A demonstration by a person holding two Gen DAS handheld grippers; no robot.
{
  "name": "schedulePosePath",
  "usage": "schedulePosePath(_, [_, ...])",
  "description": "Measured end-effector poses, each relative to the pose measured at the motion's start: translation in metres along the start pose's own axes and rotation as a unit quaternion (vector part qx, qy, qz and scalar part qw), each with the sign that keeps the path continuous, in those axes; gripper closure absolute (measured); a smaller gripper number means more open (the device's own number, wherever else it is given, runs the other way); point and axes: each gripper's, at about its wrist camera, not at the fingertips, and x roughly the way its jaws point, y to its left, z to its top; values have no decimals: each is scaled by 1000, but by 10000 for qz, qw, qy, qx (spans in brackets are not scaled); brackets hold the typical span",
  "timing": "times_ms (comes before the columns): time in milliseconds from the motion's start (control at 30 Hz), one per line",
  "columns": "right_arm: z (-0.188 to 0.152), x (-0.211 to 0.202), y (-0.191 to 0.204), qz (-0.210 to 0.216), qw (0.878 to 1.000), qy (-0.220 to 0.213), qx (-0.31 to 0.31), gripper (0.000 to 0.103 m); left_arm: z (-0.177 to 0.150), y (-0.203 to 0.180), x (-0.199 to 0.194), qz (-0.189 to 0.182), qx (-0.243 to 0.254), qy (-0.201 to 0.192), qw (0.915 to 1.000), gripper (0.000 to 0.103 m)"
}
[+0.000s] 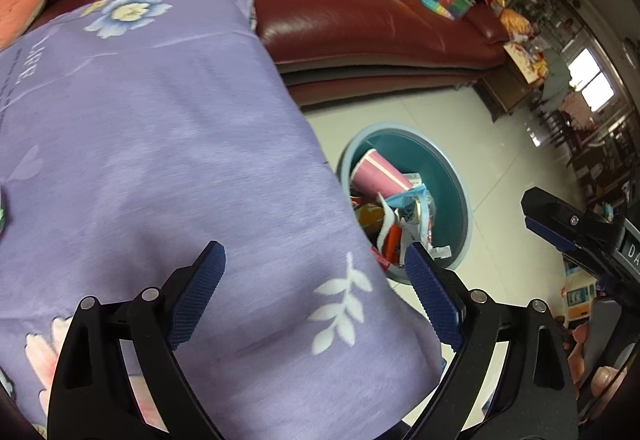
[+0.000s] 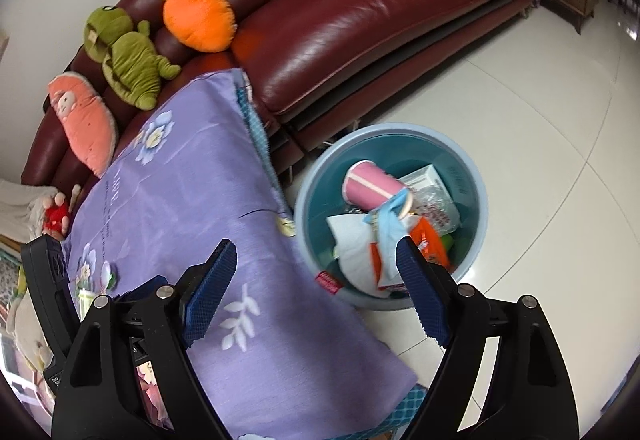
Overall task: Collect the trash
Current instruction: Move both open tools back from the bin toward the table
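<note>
We've got both grippers up over the lilac floral cloth that covers the table, pointing steeply down. Our left gripper has its blue ribbed pads spread wide w/ nothing between them, just cloth below. Our right gripper is the same: jaws apart, empty.

The trash sits in the round light-blue plastic bin on the pale tiled floor, just beside the table edge & in front of the dark red leather sofa. Inside we see a pink paper cup w/ a white stripe lying on its side, a white carton, an orange wrapper & crumpled white paper.

On the sofa: a green plush frog, an orange carrot cushion & a pink plush cushion
</note>
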Motion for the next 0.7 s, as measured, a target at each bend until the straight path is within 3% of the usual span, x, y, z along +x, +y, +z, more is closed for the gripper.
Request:
schedulePosePath(467, [-36,3,89,246,9961,303,-797,25,-33,76,-55,211,-739,-309,9966,11])
schedulePosePath(700, [-63,15,143,389,9892,576,-1290,25,-60,122,-96,505,-1057,-524,9917,11])
